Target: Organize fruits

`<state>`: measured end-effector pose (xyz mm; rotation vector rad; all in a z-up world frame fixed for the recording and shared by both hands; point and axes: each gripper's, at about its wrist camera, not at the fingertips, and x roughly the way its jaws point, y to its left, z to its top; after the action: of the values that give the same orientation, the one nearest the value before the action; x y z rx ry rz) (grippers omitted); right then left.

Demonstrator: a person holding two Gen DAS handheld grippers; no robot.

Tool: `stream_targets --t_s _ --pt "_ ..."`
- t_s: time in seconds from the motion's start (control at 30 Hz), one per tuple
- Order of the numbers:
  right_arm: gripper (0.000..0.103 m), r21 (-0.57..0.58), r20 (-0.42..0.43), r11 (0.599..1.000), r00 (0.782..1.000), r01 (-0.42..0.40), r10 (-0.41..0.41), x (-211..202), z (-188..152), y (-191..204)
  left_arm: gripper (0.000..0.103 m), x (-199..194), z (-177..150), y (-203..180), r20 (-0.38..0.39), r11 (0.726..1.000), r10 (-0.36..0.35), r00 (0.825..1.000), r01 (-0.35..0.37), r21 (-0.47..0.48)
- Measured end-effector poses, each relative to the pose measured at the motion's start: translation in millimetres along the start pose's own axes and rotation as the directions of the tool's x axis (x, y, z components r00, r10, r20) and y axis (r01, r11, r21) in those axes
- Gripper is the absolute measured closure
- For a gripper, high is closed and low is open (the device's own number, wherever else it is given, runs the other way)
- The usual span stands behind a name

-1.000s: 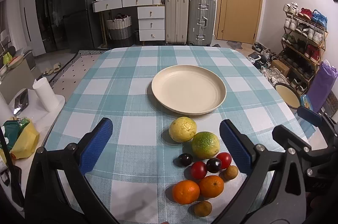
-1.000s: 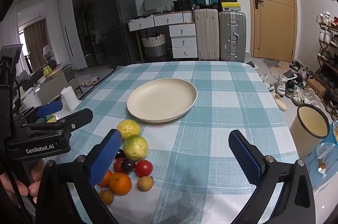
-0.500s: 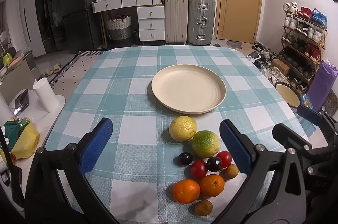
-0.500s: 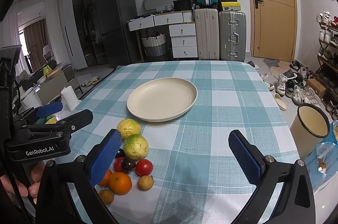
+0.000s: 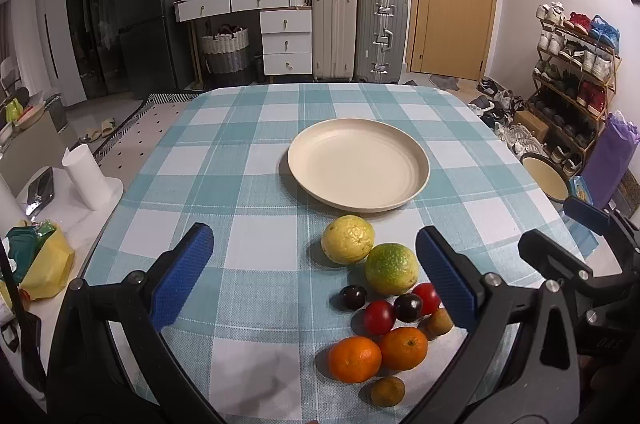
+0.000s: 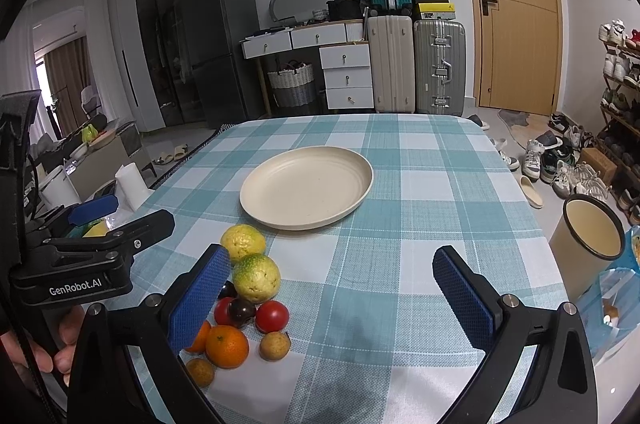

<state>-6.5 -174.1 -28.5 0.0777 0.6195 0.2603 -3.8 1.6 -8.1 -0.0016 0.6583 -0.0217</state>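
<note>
- Worktop (image 5: 256,152) has a teal-and-white check cloth; a cream plate (image 5: 358,164) sits mid-table with nothing on it.
- Fruit is clustered on the cloth at the near edge, just short of the plate and not touching it.
- Yellow citrus (image 5: 347,239) is closest to the plate; green-yellow citrus (image 5: 391,269) touches it on the near-right.
- Behind those: two dark plums (image 5: 353,297) (image 5: 408,307) and two red tomatoes (image 5: 379,317) (image 5: 426,297), packed tight.
- Two oranges (image 5: 354,359) (image 5: 403,348) side by side, touching, nearest the table edge.
- Two small brown fruits: one (image 5: 438,321) beside the right orange, one (image 5: 387,391) at the very front.
- Left gripper (image 5: 314,274): jaws spread wide, nothing held, hovering above the cloth with the fruit pile sitting toward its right finger.
- Right gripper (image 6: 330,298): also wide open and empty; its left pad (image 6: 199,298) overlaps the pile in the right wrist view, contact unclear.
- A hand (image 6: 48,348) grips the left gripper's handle at the lower left of the right wrist view.
- Bin (image 6: 588,244) stands on the floor off the table's right side.
</note>
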Motion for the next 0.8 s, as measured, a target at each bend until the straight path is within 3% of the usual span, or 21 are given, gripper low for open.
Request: stream_targets --t_s 0.3,0.8 --pt "0.0 0.001 -0.003 1.0 1.0 0.002 -0.002 0 -3 1 0.001 3 -2 3 -0.003 1.0 -0.003 1.0 0.002 -0.006" --pt "0.0 0.003 -0.006 1.0 1.0 0.001 -0.001 0 -6 3 0.001 10 -9 14 -0.043 0.996 -0.079 0.996 0.078 -0.032"
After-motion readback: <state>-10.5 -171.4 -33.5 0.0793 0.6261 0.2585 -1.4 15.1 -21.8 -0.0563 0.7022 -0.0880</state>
